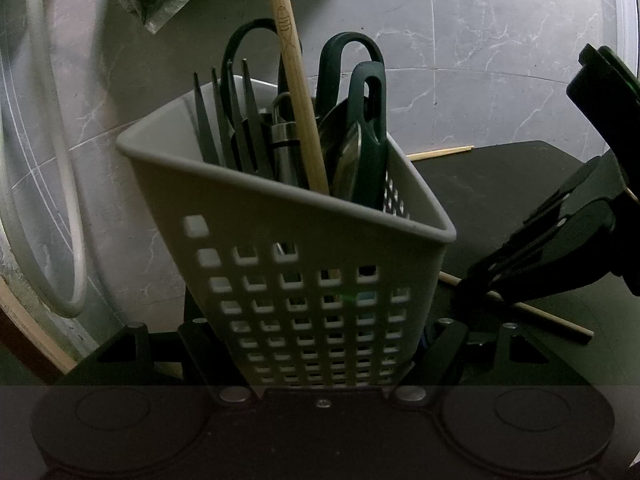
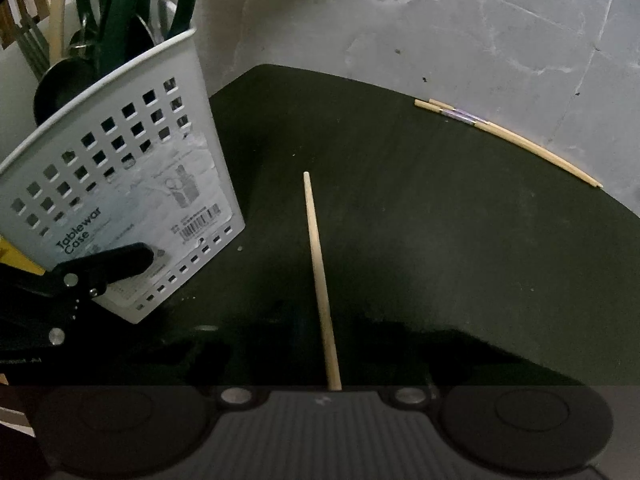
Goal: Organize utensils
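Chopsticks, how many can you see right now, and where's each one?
4. One chopstick in the caddy stands among the utensils, one chopstick on the mat sits in the right gripper, and a banded pair lies at the mat's far edge. Others may hide inside.

Our left gripper (image 1: 320, 360) is clamped on the basket (image 1: 304, 280), tilted downward. Our right gripper (image 2: 334, 384) points steeply down, pinching a chopstick (image 2: 320, 280).

Pale grey grid-holed caddy (image 1: 304, 280), dark green utensil handles (image 1: 366, 120), tan chopstick (image 2: 318, 276), black mat (image 2: 420, 220).
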### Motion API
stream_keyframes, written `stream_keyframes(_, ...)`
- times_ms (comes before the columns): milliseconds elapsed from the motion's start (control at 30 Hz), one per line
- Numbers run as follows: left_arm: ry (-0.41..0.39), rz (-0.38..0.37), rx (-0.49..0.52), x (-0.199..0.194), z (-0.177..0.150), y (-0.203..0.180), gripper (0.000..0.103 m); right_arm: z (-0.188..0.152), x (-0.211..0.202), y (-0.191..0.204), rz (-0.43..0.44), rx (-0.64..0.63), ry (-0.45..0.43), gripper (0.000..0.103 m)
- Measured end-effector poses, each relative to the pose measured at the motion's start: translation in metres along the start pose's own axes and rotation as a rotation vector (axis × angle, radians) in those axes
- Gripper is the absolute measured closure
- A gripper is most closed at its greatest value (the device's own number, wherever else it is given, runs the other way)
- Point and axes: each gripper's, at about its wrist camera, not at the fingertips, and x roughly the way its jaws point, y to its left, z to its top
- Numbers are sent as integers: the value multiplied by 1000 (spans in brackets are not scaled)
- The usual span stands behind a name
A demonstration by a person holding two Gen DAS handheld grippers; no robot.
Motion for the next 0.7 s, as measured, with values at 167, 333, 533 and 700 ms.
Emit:
stream_keyframes(167, -1, -1, 0, 0, 0, 0, 26, -1, 0, 2, -7, 11, 5, 96)
stream_keyframes(333, -2, 0, 0, -2, -2, 2, 26, -10, -8, -2, 6, 92, -14, 97)
stream_keyframes(533, -2, -1, 1, -3, -2, 2, 26, -30, -25, -25, 88, 267, -94, 97)
stream_keyframes(700, -2, -2, 3, -3, -2, 2, 26, -37, -55, -44, 137, 375, -266, 97)
